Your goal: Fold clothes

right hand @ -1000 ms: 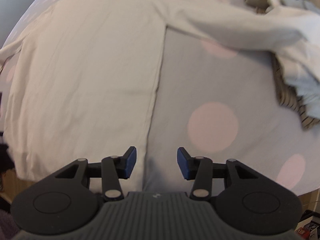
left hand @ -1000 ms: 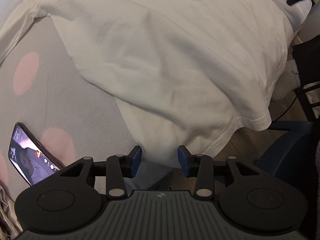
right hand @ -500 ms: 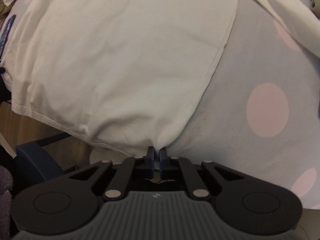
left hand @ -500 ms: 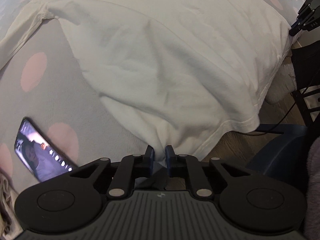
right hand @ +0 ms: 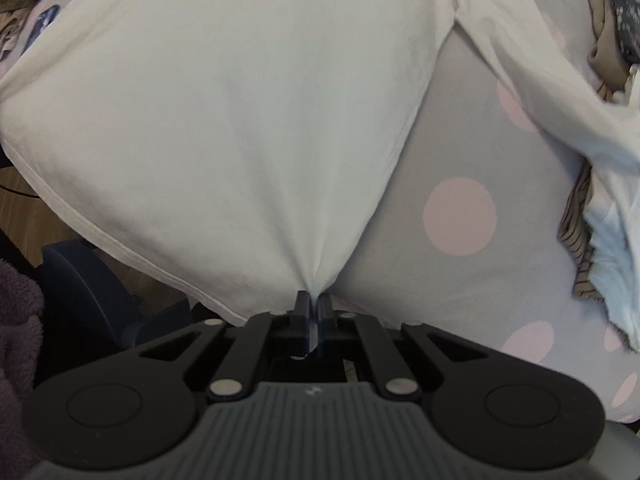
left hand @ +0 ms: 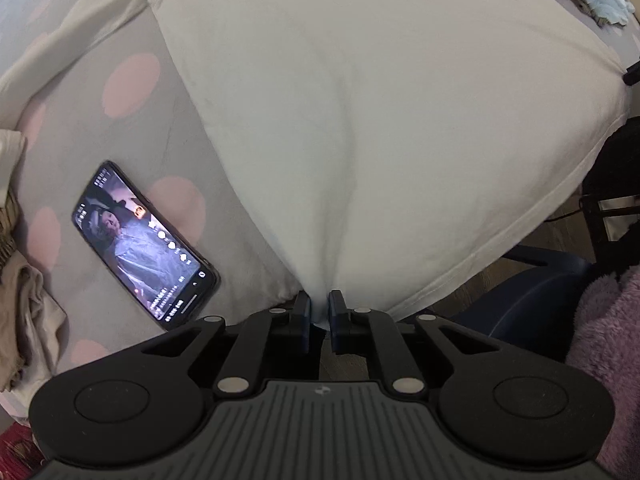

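On bed [left hand: 80,128]: white shirt [left hand: 360,120], hem pinched by left hand-held gripper [left hand: 319,312] and right hand-held gripper [right hand: 313,310]; phone [left hand: 144,246] clear only in left view.

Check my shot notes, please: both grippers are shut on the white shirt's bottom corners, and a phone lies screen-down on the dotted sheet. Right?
Not quite. The phone lies screen-up and lit, per the left wrist view. Left gripper and right gripper do pinch the white shirt.
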Demonstrator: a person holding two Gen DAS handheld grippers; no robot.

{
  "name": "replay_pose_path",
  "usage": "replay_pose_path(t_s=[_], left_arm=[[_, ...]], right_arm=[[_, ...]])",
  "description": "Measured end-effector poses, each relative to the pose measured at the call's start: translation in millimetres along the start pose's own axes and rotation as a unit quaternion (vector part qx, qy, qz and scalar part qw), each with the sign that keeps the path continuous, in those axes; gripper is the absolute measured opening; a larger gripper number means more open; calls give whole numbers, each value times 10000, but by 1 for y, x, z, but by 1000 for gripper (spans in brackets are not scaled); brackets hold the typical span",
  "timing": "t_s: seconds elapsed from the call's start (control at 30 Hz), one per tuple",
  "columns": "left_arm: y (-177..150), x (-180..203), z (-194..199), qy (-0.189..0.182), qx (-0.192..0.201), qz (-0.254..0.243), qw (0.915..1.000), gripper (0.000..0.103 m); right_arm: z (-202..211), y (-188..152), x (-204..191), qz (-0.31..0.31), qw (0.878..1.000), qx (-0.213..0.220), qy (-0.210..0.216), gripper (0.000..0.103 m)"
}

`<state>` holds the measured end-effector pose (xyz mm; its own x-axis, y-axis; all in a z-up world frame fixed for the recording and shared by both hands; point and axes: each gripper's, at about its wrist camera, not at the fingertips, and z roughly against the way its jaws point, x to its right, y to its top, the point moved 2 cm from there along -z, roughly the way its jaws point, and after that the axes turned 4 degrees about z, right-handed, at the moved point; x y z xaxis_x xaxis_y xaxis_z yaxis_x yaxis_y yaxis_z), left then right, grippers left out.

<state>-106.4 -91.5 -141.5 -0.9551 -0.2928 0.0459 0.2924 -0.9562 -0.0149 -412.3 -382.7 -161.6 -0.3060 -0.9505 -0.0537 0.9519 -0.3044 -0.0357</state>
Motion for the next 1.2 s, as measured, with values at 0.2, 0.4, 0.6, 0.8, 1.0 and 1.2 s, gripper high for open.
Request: replay_pose_path(t_s=[0.2,0.4,0.6,0.8,1.0,1.2], left_arm=[[-1,-3,-19,190,-233,-56,9995,20],[15,-10,0,-55,242,162,9996,32],[40,-35,31,-45,936,528,9942,32],[74,-82,58,178,1544,1255,9798,32],[84,-164,75,542,1898,2354,9516,32],[81,-246,64,810,2021,3290,9189,32]], right_arm=[[-31,-12,-6,74,9987,-470,-167,10],[-17,7,18,-319,9992,9,-228,18],[8,31,41,-935,9912,894,-265,23],[37,64,55,-1744,9676,1798,-322,28],[43,88,80,-2537,9348,2436,-498,50],[30,122,84,-2707,9271,2552,-461,50]])
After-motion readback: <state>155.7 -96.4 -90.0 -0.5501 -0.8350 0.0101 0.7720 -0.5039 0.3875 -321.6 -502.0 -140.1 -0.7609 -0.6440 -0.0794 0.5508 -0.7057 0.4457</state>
